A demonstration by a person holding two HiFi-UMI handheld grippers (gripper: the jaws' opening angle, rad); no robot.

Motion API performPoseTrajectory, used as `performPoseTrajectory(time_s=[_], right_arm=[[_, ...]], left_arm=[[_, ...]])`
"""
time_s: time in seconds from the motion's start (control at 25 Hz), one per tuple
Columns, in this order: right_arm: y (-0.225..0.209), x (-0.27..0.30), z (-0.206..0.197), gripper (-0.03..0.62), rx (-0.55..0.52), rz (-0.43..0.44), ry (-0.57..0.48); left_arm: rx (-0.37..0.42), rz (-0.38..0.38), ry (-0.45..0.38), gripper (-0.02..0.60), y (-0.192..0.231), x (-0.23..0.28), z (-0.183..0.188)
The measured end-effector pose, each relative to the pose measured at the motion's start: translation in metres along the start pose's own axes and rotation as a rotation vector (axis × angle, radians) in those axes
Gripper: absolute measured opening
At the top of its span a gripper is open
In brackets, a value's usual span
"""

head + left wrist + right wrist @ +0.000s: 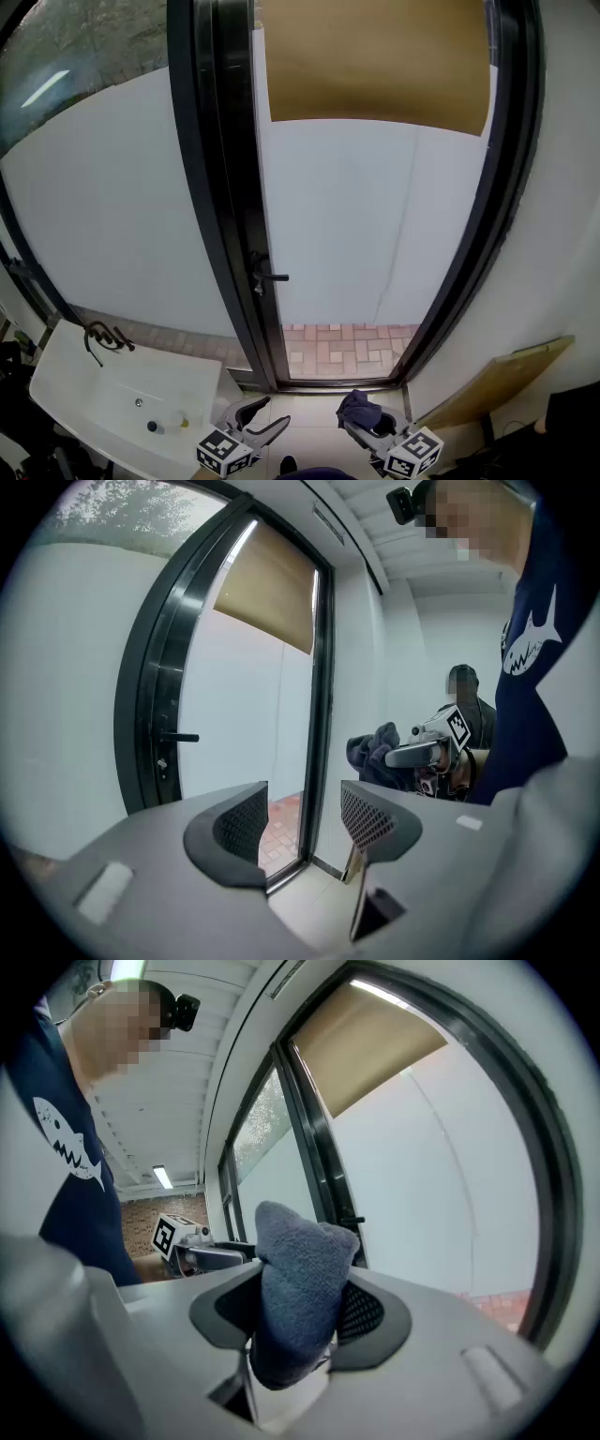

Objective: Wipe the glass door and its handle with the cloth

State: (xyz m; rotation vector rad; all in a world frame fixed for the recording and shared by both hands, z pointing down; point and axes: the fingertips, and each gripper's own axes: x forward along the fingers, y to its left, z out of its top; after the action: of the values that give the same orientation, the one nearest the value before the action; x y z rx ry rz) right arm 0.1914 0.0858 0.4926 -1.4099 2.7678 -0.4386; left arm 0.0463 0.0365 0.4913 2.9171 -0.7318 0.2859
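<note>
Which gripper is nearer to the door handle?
Left. The left gripper is almost straight below the handle in the head view; the right gripper, holding the cloth, is farther right.

No words, numbers or brand names can be read anywhere. The only signs are black-and-white square code patterns. One set is on the left cube, behind the fingers of the left gripper. The other is on the right cube, behind the fingers of the right gripper. A white shark drawing sits on the person's dark shirt, with no lettering.
</note>
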Motion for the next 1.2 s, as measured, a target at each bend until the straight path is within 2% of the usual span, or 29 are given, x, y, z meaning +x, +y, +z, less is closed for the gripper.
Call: performPoseTrajectory(time_s=[0.2,0.4,0.6,0.8,1.0,1.2], right_arm=[[-0.009,0.038,0.019,0.192,-0.039,-0.013,-0.012],[-0.014,0.087,0.053,0.192,-0.166,-0.011,-0.023],[-0.025,0.137,0.070,0.192,-0.254,-0.021,0.001],[-0.039,0.191,0.098,0.192,-0.406,-0.048,0.007],[-0.037,0.241,0.138,0.192,-0.541,-0.042,0.019],[-0.036,0.280,0.169,0.192,-0.616,-0.031,-0.006]], left_arm=[[-0.001,-0.007,-0.011,0.241,0.036,0.002,0.008],[0.006,-0.033,-0.025,0.241,0.071,0.007,0.018],[0.031,-0.056,-0.066,0.241,0.107,0.008,0.031],[0.035,-0.083,-0.067,0.241,0.140,0.010,0.026],[0.016,-0.109,-0.070,0.241,0.154,0.015,0.021],[0.038,-0.109,-0.083,0.241,0.165,0.020,0.026]])
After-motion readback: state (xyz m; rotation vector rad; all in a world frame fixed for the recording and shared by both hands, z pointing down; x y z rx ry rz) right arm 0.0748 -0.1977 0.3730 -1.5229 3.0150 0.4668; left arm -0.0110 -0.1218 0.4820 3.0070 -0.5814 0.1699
